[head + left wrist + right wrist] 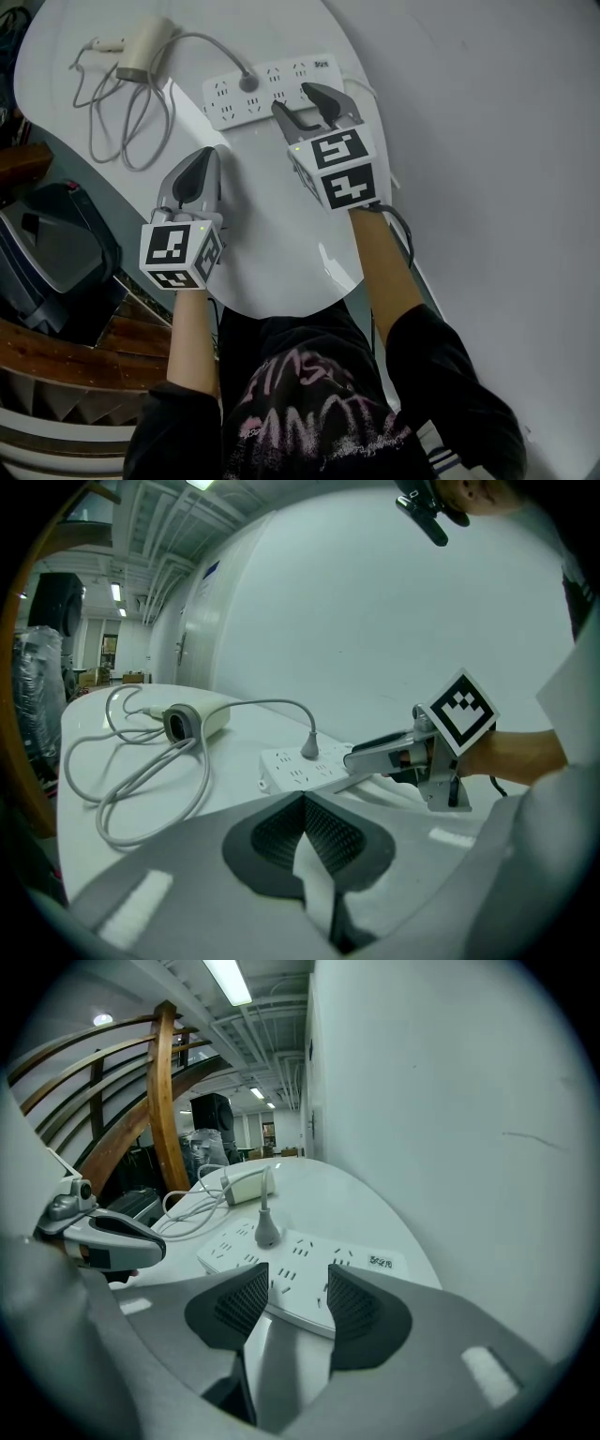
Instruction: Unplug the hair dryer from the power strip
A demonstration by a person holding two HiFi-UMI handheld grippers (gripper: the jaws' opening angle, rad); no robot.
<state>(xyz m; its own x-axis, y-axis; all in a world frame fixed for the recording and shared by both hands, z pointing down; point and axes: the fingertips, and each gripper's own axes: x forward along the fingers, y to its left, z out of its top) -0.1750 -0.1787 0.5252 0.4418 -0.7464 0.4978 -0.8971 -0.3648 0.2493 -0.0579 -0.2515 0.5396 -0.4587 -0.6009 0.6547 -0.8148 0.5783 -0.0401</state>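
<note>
A white power strip [272,89] lies at the far side of the white table [272,253], and a grey plug [248,82] stands in one of its sockets. The plug's cord [131,117] loops left to a cream hair dryer [141,49]. My right gripper [309,105] hovers open over the strip's near edge, right of the plug; the strip [300,1260] shows between its pads and the plug [266,1232] just left of them. My left gripper [197,173] rests lower left on the table, shut and empty, its pads meeting in front of the strip [300,766].
A white wall [487,141] runs close along the table's right side, just behind the strip. Dark equipment [56,253] sits off the table's left edge. A curved wooden railing [164,1101] rises beyond the table.
</note>
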